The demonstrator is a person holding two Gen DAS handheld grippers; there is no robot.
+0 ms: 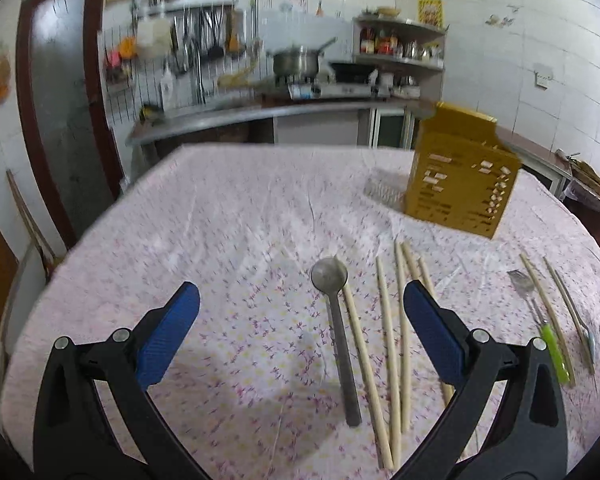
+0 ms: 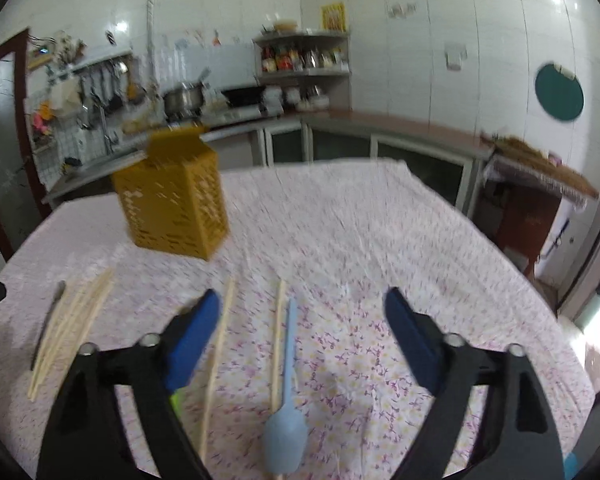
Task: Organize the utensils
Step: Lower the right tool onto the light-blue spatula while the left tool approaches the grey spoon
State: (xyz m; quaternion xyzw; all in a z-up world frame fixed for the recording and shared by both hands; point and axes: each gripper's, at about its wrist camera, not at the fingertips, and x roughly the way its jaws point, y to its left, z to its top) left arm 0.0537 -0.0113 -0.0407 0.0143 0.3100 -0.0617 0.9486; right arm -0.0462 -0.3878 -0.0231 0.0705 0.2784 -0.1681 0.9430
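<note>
The light blue plastic spoon [image 2: 286, 396] lies on the floral tablecloth [image 2: 360, 240] between the right gripper [image 2: 302, 314]'s wide, empty jaws — light, stiff, likely slippery; its slim handle looks the best hold. The left gripper [image 1: 300, 304] gapes wide over the metal spoon [image 1: 336, 320] — heavier, rigid.

A mustard-yellow perforated utensil holder [image 1: 460, 184] stands on a white tablecloth [image 1: 240, 220] sprinkled with tiny pink and purple flowers. Near the holder: pale wooden chopsticks [image 1: 388, 320], a grey metal spoon [image 1: 336, 320], a light-blue spoon [image 2: 286, 400].
</note>
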